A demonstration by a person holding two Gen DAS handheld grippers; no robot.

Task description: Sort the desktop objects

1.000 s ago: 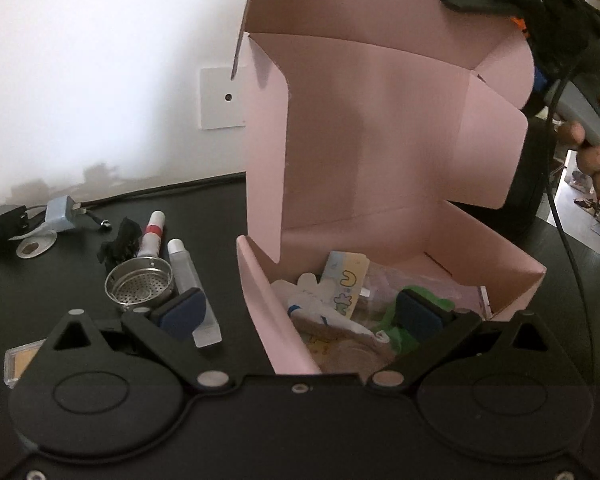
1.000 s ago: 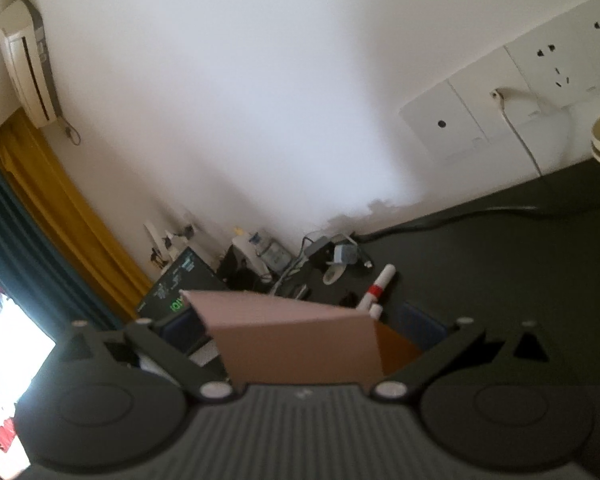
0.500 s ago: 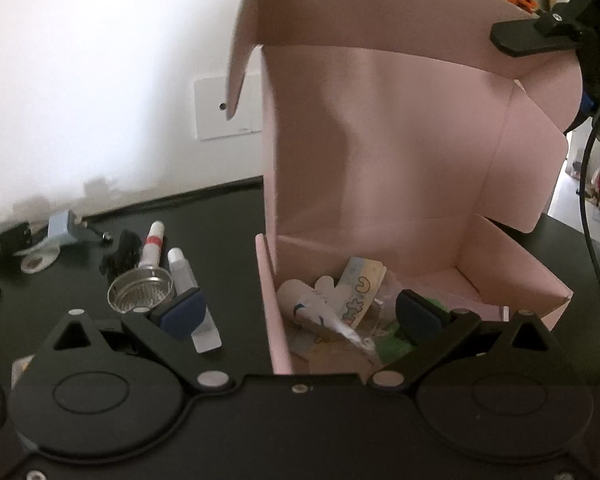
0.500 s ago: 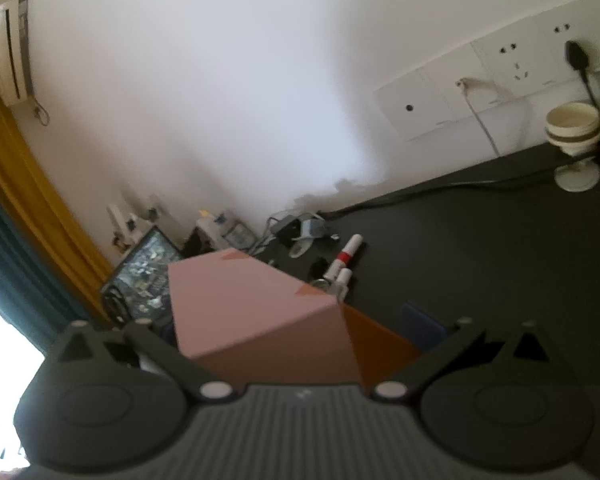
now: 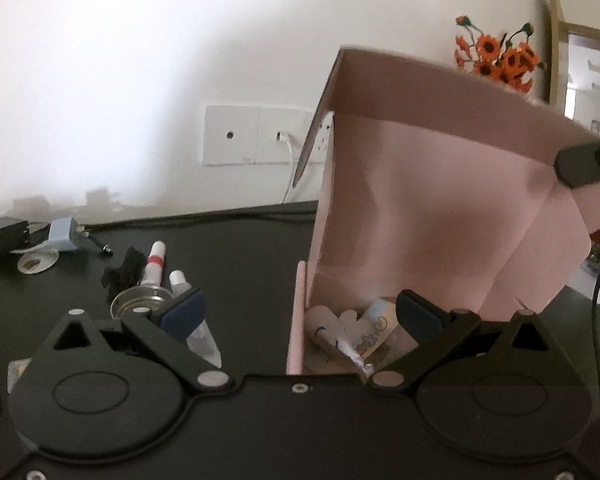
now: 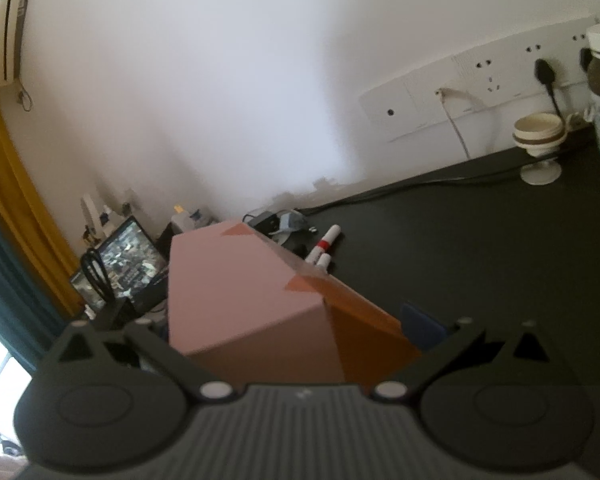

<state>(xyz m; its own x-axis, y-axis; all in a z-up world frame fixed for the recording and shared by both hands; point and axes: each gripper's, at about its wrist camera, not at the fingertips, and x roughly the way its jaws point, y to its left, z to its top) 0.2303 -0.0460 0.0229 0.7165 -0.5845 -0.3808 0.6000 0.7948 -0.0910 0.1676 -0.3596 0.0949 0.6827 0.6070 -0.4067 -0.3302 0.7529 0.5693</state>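
White wall (image 6: pixel 240 80) with socket plates (image 6: pixel 480 92) above a black counter (image 6: pixel 480 248); yellow curtain (image 6: pixel 4 184) and air conditioner (image 6: pixel 4 20) at left.

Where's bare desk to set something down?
Free: the black desk between the pink box, the wall sockets and the footed cup. Crowded: left of the box, around the strainer, tubes and adapters.

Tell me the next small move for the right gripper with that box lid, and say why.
Probably keep lowering the lid forward over the pink box. The right gripper has the lid between its fingers, tilted partway over the opening, and packets already lie inside. The left gripper is open at the box's near edge, so it should back off first. Tubes are on the desk, outside the box.
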